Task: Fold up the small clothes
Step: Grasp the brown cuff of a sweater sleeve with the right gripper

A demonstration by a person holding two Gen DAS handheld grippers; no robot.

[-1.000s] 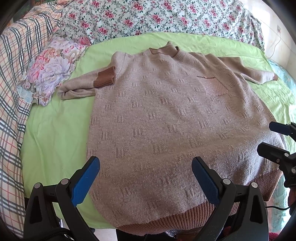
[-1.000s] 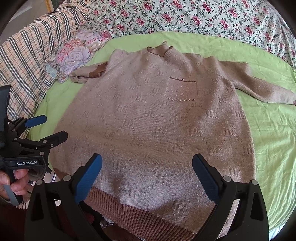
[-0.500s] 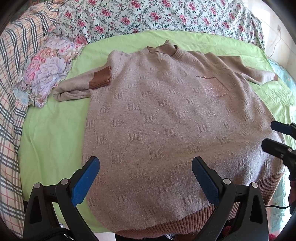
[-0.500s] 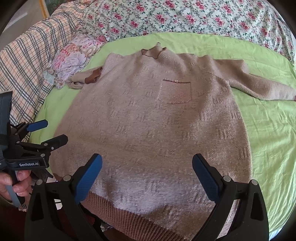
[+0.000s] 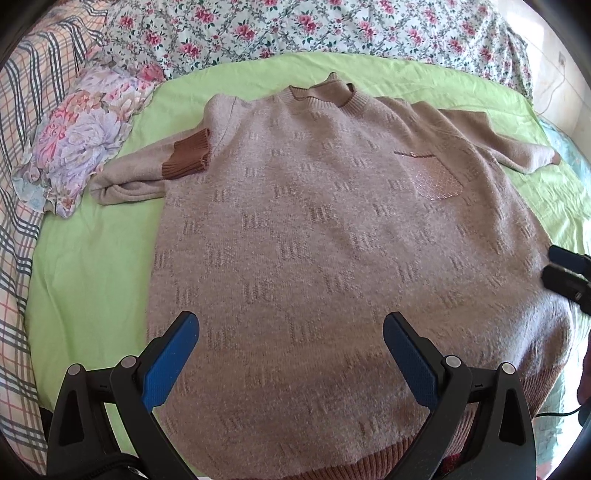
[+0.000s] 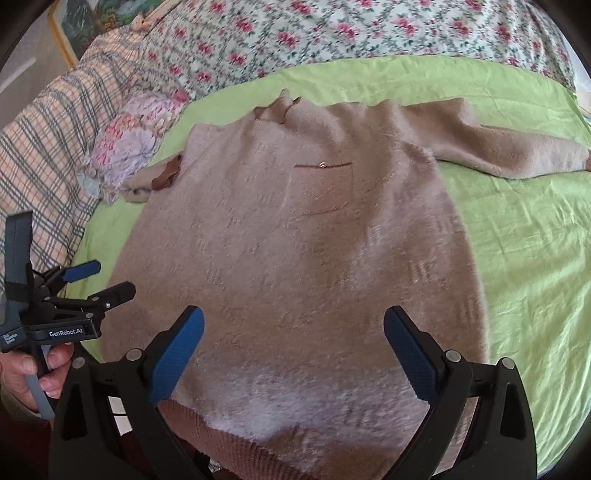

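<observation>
On the green sheet lies one sweater, beige, front up, collar away from me and ribbed brown hem nearest me. It has one chest pocket, two sleeves and two brown cuffs. One sleeve is folded back so its cuff rests against the sweater's shoulder; the other sleeve stretches out flat across the sheet.

I hold two grippers. My left gripper hovers over the lower part of the sweater with its two blue pads spread wide and nothing between them. My right gripper hangs over the same lower part, also spread wide and empty.

Beyond the sheet I count one floral quilt along the far edge, one plaid blanket at the side, and one small flowered cloth bunched just beside the folded sleeve.

From the left wrist, the folded cuff is plain and large, and only the tips of my right gripper show at the frame's edge, near the sweater's side. From the right wrist, the outstretched sleeve shows in full down to its cuff at the frame's edge, and my left gripper appears whole from the side, over the sheet just beside the sweater's edge, with my hand around its handle. A picture frame also shows there in the far corner.
</observation>
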